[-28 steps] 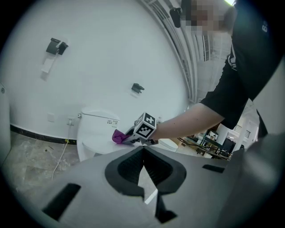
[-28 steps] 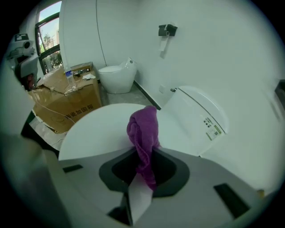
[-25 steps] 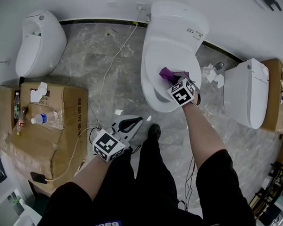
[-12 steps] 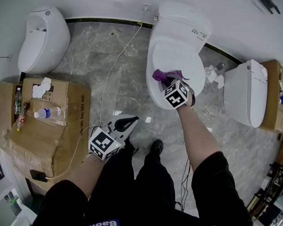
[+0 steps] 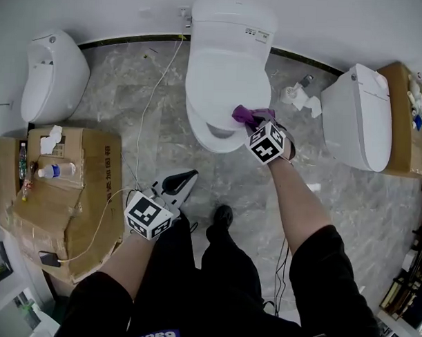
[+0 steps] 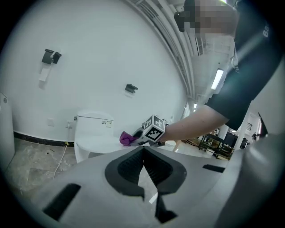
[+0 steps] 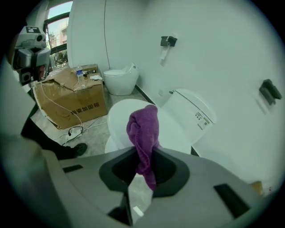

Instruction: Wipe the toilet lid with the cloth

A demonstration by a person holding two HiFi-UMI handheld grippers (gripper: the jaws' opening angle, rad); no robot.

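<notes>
A white toilet with its lid (image 5: 224, 78) closed stands at the top middle of the head view. My right gripper (image 5: 252, 119) is shut on a purple cloth (image 5: 243, 115), whose bunched end rests at the lid's front right edge. In the right gripper view the cloth (image 7: 143, 131) rises from between the jaws in front of the lid (image 7: 133, 116). My left gripper (image 5: 181, 183) hangs over the floor near my legs, shut and empty. The left gripper view shows its jaws (image 6: 143, 165) together, with the toilet (image 6: 93, 133) and the cloth (image 6: 127, 138) far ahead.
A second toilet (image 5: 354, 124) stands at the right and a urinal-like fixture (image 5: 52, 76) at the left. A cardboard box (image 5: 65, 194) with a water bottle (image 5: 55, 171) sits left of me. A cable (image 5: 155, 93) runs across the marble floor. Crumpled paper (image 5: 300, 98) lies between the toilets.
The view has shifted, so the toilet sits further left. The right gripper with the cloth has slid from the lid's middle to its front right edge. The left gripper stays shut by my legs.
</notes>
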